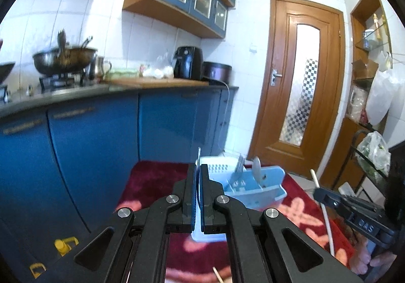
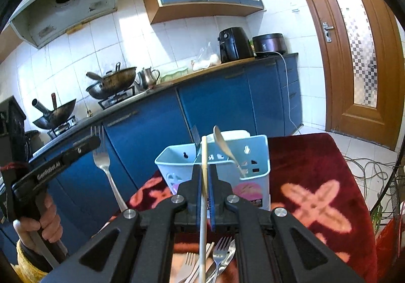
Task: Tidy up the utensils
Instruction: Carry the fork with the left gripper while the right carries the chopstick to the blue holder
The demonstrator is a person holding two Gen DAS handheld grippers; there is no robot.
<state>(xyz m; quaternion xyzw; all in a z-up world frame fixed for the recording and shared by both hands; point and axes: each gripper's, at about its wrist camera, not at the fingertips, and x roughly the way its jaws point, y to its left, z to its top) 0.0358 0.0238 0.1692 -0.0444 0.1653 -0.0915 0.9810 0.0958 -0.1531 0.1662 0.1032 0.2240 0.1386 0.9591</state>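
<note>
A light blue utensil holder [image 2: 215, 164] stands on the red flowered cloth [image 2: 316, 176]; it also shows in the left wrist view [image 1: 255, 186]. A spoon [image 2: 225, 148] and a fork [image 1: 239, 165] stand in it. My right gripper [image 2: 205, 171] is shut on a pale chopstick [image 2: 203, 181], held upright in front of the holder. My left gripper [image 1: 199, 176] is shut on a fork [image 2: 105, 159], seen edge-on between the pads and held up left of the holder. Loose forks [image 2: 217, 255] lie on the cloth below the right gripper.
Blue kitchen cabinets [image 1: 101, 131] with a counter, woks [image 2: 111, 83], a kettle and black appliances [image 2: 234, 43] run behind the table. A wooden door [image 1: 301, 80] is at the right. A wire rack with bags [image 1: 372, 156] stands at the far right. Cables [image 2: 367, 164] lie on the floor.
</note>
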